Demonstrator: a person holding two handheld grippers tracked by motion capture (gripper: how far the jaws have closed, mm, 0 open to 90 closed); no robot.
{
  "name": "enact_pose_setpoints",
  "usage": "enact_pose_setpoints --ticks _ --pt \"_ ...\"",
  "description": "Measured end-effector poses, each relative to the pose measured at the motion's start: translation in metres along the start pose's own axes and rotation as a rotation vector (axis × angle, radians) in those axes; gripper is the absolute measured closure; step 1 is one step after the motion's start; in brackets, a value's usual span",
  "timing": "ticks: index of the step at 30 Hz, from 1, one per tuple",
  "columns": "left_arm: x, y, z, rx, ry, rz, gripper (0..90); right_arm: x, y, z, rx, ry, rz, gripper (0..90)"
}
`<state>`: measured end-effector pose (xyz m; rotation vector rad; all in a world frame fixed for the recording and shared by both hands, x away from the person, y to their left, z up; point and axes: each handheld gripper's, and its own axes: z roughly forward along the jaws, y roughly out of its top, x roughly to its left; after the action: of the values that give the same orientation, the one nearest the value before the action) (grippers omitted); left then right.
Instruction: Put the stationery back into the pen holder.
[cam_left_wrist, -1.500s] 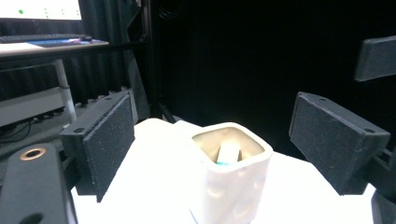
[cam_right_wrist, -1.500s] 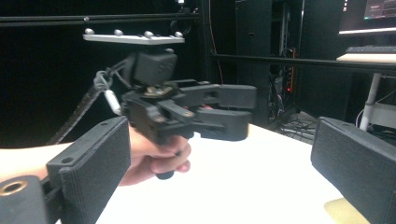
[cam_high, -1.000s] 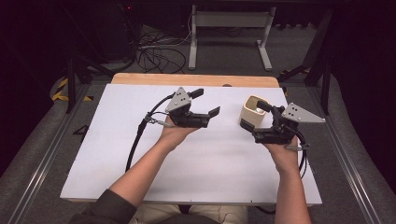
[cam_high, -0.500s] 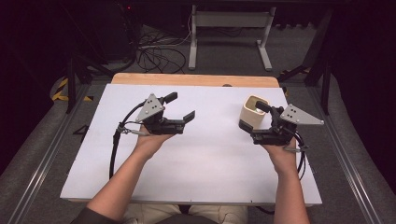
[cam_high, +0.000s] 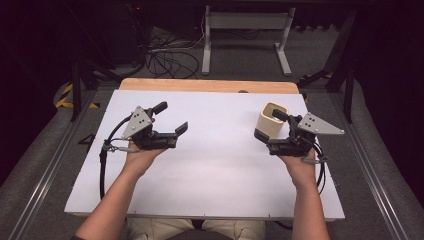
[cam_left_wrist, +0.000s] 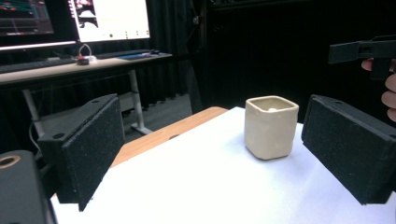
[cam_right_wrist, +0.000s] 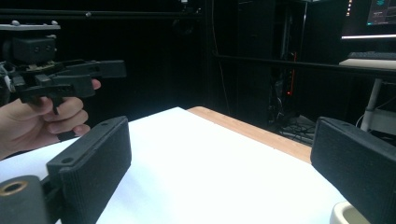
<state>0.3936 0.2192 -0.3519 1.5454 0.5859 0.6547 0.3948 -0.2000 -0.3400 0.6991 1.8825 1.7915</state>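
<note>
The left gripper (cam_high: 172, 119) hangs over the left half of the white table top (cam_high: 215, 165), its jaws spread wide with nothing between them; they have just been opening further. It points across the table toward the cream square cup (cam_high: 273, 119), which stands upright well apart from it on the right half of the table. In the left gripper view the cup (cam_left_wrist: 271, 126) shows ahead in the gap between the two foam-padded jaws, nearer the right one, far beyond their tips.

The right gripper (cam_high: 267, 125) is held just beside the cup, jaws apart and not pressing on it. One jaw tip lies at the cup's far rim and the other at its near side, so the cup sits beside the jaw tips. In the right gripper view only the cup's rim (cam_right_wrist: 343, 215) peeks in at the bottom right, under the right jaw. The wooden table edge (cam_high: 207, 85) runs behind the white sheet.
</note>
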Motion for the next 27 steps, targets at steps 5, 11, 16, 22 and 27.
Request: enact_pose_setpoints --ticks 5,11,16,22,27 --pt "0.005 -0.004 -0.015 -0.002 0.014 -0.011 6.2 0.001 -0.002 0.003 0.009 -0.004 -0.002 5.7" --pt "0.010 -0.008 -0.032 -0.004 0.026 -0.021 5.9 0.000 -0.005 0.003 0.002 -0.016 0.012 5.7" --pt "0.014 -0.012 -0.042 0.005 0.026 -0.028 5.8 -0.001 -0.006 0.003 -0.003 -0.023 0.013 5.5" --pt "0.015 -0.015 -0.053 0.017 0.040 -0.008 5.4 -0.003 -0.009 0.003 0.001 -0.039 0.015 5.4" --pt "0.019 -0.018 -0.060 0.014 0.033 -0.023 5.4 -0.004 -0.011 0.004 0.004 -0.037 0.019 5.4"
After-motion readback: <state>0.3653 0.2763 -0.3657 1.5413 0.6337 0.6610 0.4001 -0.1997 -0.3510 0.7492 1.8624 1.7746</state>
